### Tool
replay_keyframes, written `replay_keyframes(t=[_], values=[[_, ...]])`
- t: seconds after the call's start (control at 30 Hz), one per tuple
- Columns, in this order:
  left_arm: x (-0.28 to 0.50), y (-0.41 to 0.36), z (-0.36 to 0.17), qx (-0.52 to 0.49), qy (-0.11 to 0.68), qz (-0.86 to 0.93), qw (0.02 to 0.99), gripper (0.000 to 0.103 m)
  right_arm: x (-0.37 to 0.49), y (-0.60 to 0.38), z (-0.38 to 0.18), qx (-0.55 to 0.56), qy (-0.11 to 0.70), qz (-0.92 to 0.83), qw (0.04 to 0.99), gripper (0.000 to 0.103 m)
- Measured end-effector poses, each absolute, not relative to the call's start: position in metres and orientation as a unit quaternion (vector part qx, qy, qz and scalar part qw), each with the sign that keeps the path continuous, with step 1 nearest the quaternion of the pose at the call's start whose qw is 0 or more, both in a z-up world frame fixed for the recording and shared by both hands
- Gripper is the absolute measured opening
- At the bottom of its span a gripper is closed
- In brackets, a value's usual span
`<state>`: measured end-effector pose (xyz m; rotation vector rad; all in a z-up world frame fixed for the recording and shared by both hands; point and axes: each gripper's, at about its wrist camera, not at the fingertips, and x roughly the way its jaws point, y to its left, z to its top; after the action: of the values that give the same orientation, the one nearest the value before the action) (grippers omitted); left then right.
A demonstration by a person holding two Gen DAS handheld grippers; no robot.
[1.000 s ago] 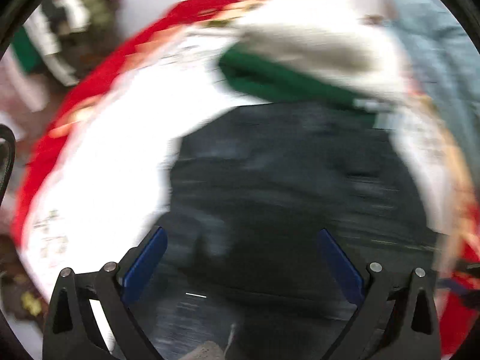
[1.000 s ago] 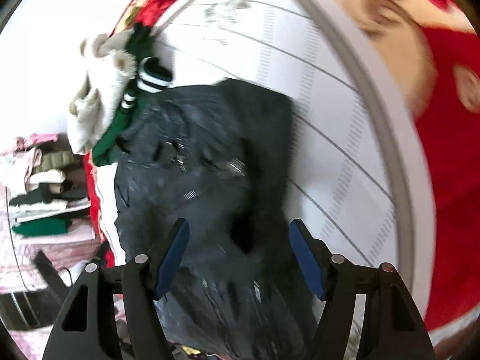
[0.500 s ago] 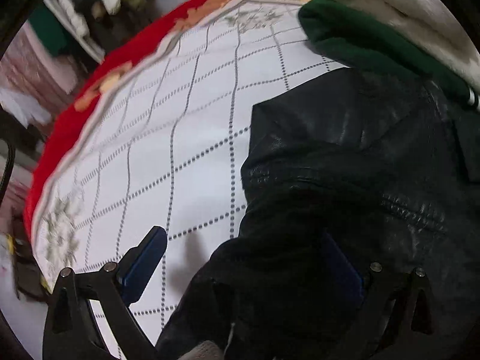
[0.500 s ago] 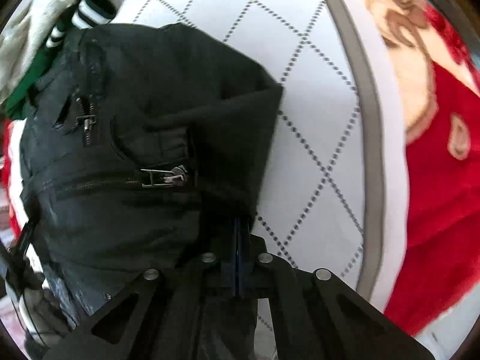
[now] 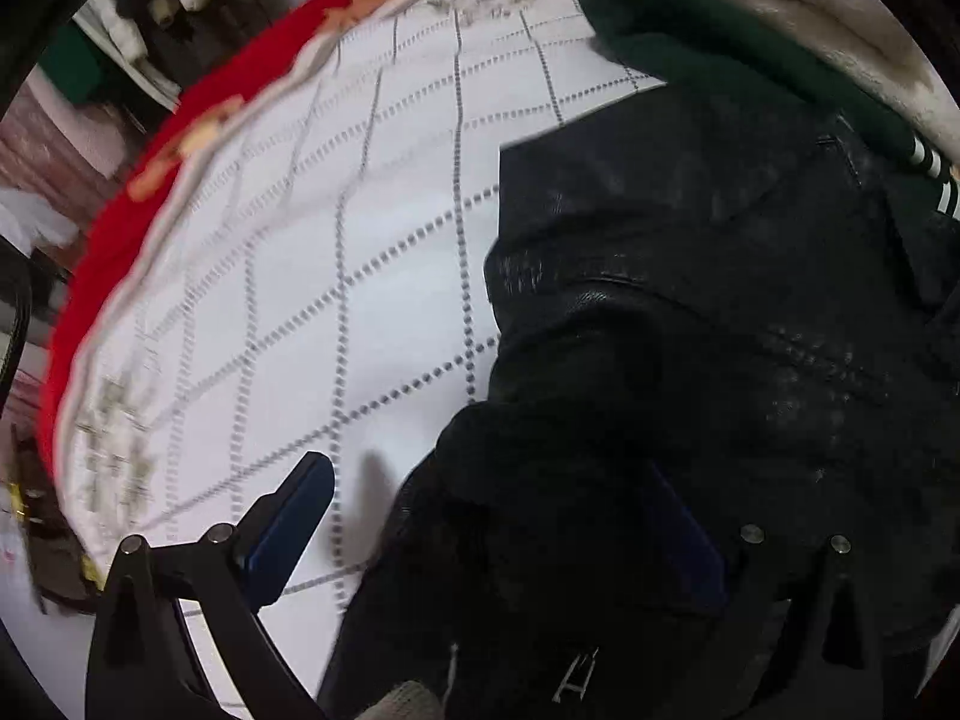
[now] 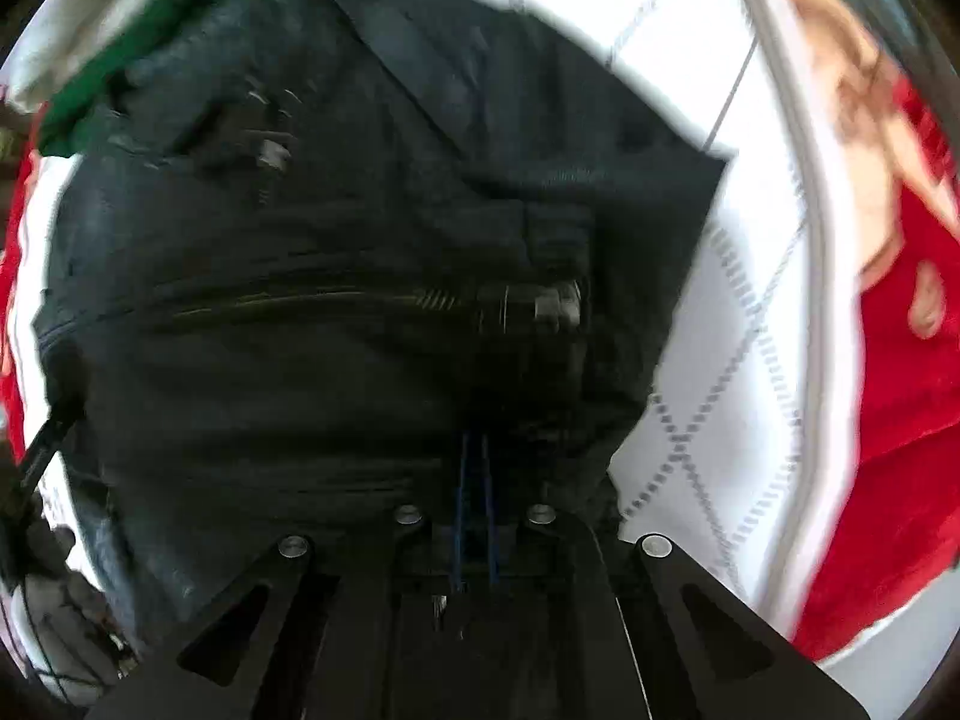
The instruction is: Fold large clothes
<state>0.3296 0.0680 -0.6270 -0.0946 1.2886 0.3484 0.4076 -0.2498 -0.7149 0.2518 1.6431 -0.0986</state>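
Note:
A black leather jacket (image 5: pixel 690 312) with zippers lies on a white quilted cover (image 5: pixel 336 252). It also fills the right wrist view (image 6: pixel 336 300). My left gripper (image 5: pixel 486 516) is open, its blue pads (image 5: pixel 288 522) straddling the jacket's lower left edge. My right gripper (image 6: pixel 474 480) is shut on the jacket's edge near a zipper (image 6: pixel 528 306), its pads pressed together with the fabric bunched over them.
A green and cream garment (image 5: pixel 750 42) lies beyond the jacket, also in the right wrist view (image 6: pixel 114 78). A red patterned blanket (image 6: pixel 900 324) borders the white cover. Piled clothes (image 5: pixel 150 30) sit at the far left.
My right gripper went from open to shut on the jacket's edge and now lifts it closer to the camera. My left gripper has stayed open and moved in over the jacket's left edge.

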Motion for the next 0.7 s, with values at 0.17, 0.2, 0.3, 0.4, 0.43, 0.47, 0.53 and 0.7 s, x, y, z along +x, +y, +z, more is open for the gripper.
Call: replay_keyframes(t=[0.17, 0.2, 0.3, 0.4, 0.43, 0.47, 0.53, 0.7], values=[[0.316, 0.066, -0.59, -0.033, 0.569, 0.161, 0.806, 0.103, 0.411, -0.241, -0.676, 0.094, 0.723, -0.042, 0.683, 0.031], [0.309, 0.064, -0.585, -0.03, 0.565, 0.16, 0.809, 0.103, 0.404, -0.241, -0.665, 0.08, 0.717, -0.046, 0.691, 0.045], [0.295, 0.054, -0.59, -0.007, 0.575, 0.158, 0.803, 0.103, 0.38, -0.238, -0.657, 0.031, 0.717, -0.059, 0.694, 0.076], [0.287, 0.05, -0.612, 0.012, 0.595, 0.155, 0.788, 0.103, 0.359, -0.235, -0.681, 0.017, 0.74, -0.06, 0.67, 0.076], [0.286, 0.051, -0.619, 0.015, 0.598, 0.156, 0.786, 0.103, 0.354, -0.236, -0.693, 0.026, 0.748, -0.061, 0.66, 0.069], [0.287, 0.053, -0.623, 0.019, 0.598, 0.158, 0.786, 0.103, 0.35, -0.238, -0.704, 0.039, 0.753, -0.057, 0.654, 0.043], [0.29, 0.054, -0.629, 0.033, 0.601, 0.163, 0.782, 0.103, 0.343, -0.251, -0.712, 0.071, 0.744, -0.081, 0.66, 0.031], [0.293, 0.051, -0.632, 0.044, 0.601, 0.153, 0.784, 0.103, 0.332, -0.273, -0.714, 0.145, 0.725, -0.131, 0.661, 0.029]])
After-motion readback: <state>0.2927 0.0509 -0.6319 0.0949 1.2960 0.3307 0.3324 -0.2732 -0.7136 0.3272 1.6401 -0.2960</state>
